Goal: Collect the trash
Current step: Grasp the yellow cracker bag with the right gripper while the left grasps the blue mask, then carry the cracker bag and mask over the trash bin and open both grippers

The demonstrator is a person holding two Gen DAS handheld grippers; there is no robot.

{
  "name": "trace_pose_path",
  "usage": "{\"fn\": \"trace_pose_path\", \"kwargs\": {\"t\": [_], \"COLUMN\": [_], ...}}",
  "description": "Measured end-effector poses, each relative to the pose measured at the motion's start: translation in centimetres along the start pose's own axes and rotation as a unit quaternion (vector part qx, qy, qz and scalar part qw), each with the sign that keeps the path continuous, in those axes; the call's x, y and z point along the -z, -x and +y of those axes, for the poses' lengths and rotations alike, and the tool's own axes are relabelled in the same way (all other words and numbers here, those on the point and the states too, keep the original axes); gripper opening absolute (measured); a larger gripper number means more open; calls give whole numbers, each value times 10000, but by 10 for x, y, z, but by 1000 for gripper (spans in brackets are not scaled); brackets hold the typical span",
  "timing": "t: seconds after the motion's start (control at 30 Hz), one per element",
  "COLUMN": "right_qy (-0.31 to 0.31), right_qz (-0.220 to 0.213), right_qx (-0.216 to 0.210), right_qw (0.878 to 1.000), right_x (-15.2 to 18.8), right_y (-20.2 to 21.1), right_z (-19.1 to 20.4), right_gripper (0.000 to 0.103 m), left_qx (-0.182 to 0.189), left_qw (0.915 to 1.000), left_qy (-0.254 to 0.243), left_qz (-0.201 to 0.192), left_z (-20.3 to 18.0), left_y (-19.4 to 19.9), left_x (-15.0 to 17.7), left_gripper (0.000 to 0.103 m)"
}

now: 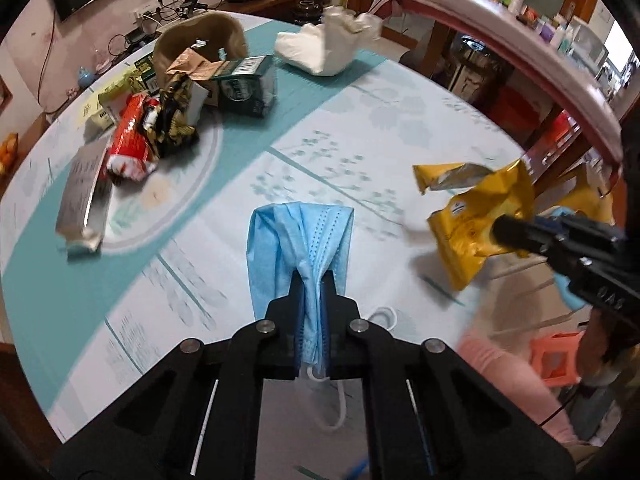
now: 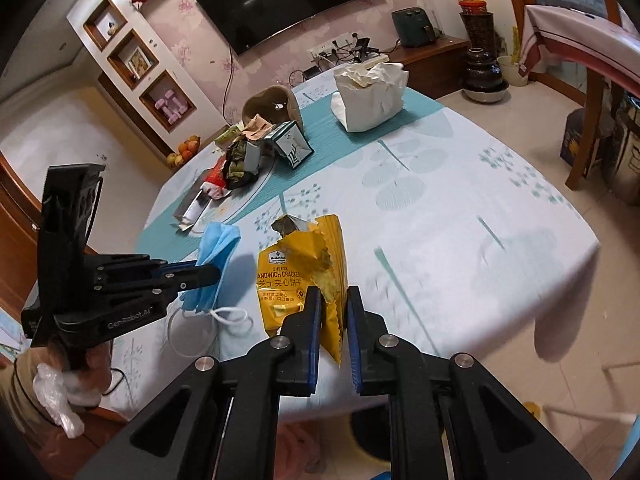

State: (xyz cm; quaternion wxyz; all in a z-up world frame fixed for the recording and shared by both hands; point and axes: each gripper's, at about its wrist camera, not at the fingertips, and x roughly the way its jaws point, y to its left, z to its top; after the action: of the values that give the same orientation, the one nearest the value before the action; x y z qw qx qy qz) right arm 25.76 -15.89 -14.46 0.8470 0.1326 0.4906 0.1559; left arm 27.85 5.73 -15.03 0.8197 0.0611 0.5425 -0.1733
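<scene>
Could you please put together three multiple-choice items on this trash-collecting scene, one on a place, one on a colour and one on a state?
1. Where is the white bag?
A. At the table's far end, on the teal stripe
B. Under the table
C. In the right claw

2. What colour is the cracker packet?
A. Red
B. Yellow
C. Green

3. What state is the left claw in?
A. Wide open over the table
B. Shut on nothing
C. Shut on the face mask

Answers:
1. A, since the bag sits beyond the trash pile on the teal band of the tablecloth.
2. B, since the packet gripped by the right claw is yellow with a cheese cracker label.
3. C, since blue mask fabric is pinched between its fingers, lifted off the cloth.
</scene>
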Motion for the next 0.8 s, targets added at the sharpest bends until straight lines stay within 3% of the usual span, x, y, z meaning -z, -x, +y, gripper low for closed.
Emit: {"fn": "trace_pose_path", "kwargs": {"t": [0.27, 0.43, 0.57, 0.8], "right_qy": [-154, -239, -346, -240], "right_qz": [-140, -202, -139, 29], "right_qx": [6, 184, 330, 549], "right_qw": [9998, 9993, 9988, 9982], "right_x": [53, 90, 113, 143], "right_y": [59, 87, 98, 104], "right_z": [-7, -16, -27, -34], "right_gripper": [12, 12, 12, 12], "left_qx": [-1, 180, -71, -106], "left_qw": [9988, 9970, 9955, 9970], "left_qy": [19, 218, 100, -27], "left_qz": [-491, -722, -938, -767], "left_z": [-65, -96, -120, -137], "left_y": [43, 55, 57, 40], "left_x": [48, 78, 100, 125], "left_gripper": [5, 5, 5, 5]}}
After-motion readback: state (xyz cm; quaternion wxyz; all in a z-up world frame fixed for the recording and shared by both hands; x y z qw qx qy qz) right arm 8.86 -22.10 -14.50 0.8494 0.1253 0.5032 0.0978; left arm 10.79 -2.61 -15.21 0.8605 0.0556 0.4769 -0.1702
